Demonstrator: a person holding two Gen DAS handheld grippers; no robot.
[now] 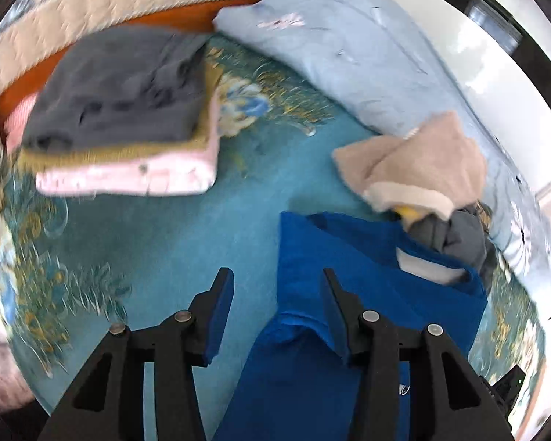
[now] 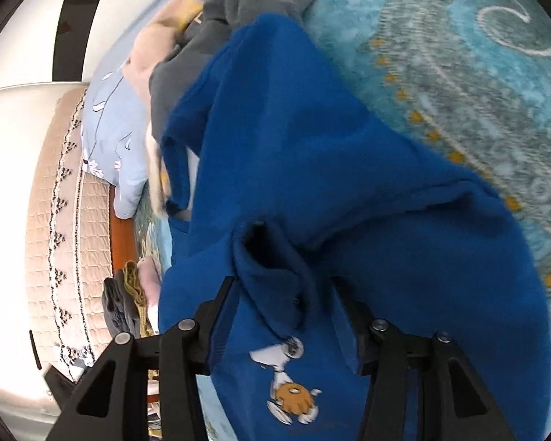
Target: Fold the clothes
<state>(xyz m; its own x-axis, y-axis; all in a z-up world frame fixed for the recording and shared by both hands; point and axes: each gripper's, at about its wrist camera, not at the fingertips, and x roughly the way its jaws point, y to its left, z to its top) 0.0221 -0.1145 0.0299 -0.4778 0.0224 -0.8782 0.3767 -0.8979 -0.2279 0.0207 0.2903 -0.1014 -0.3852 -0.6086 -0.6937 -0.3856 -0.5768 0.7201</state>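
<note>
Royal-blue fleece sweatshirt with a cartoon print [image 2: 349, 191] spread lengthwise on the teal patterned bed cover [image 1: 172, 228], long axis running away toward the light-blue floral duvet [image 1: 349, 55]. Right gripper [image 2: 283, 294] clenched on a bunched blue fold. Left gripper [image 1: 277, 294] released, nothing between, garment edge just beside. Bare cover toward the folded stack [image 1: 121, 110] for laying over.

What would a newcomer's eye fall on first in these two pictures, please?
Most likely the bright blue garment, spread over the teal patterned bedspread and bunched between the fingers of the right gripper. Next comes the neat stack of folded clothes, grey on top and pink at the bottom, near the headboard. An unfolded heap waits beside the pale blue quilt.
</note>
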